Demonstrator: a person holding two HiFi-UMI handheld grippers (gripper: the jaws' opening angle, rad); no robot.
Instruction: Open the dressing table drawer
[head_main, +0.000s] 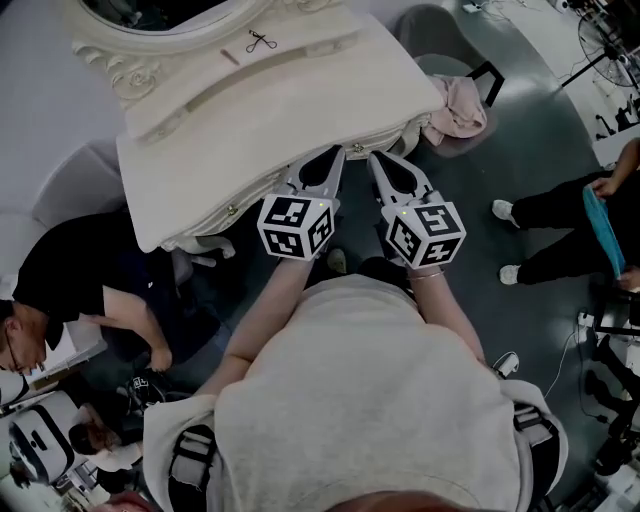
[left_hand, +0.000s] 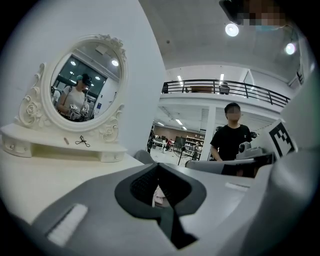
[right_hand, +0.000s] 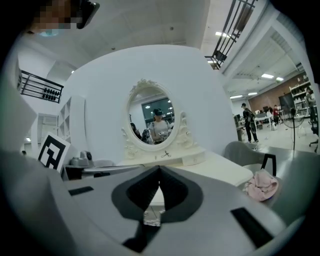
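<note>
Seen from above, a cream dressing table (head_main: 250, 110) fills the top centre of the head view, set against a pale wall. It has a smooth flat surface, a raised back shelf and an oval mirror (left_hand: 82, 82) in a carved, scrolled frame. The drawer front (head_main: 248, 204) shows only as a thin strip under the near edge of the surface. It has a scalloped lower trim and sits flush, not pulled out. Two small metal knobs are visible on it, one (head_main: 232, 210) to the left and one (head_main: 357, 148) near the tool tips. The person holds both tools side by side, pointing at that front edge. The left tool (head_main: 338, 153) has its jaws brought together at the tips and grips nothing. The right tool (head_main: 376, 158) is likewise closed and empty. Whether either tip touches the knob or the edge cannot be told. A small black wire-handled item (head_main: 261, 41) lies on the back shelf. To the right of the table, a pink cloth (head_main: 455, 105) is draped on a grey chair (right_hand: 245, 150).
</note>
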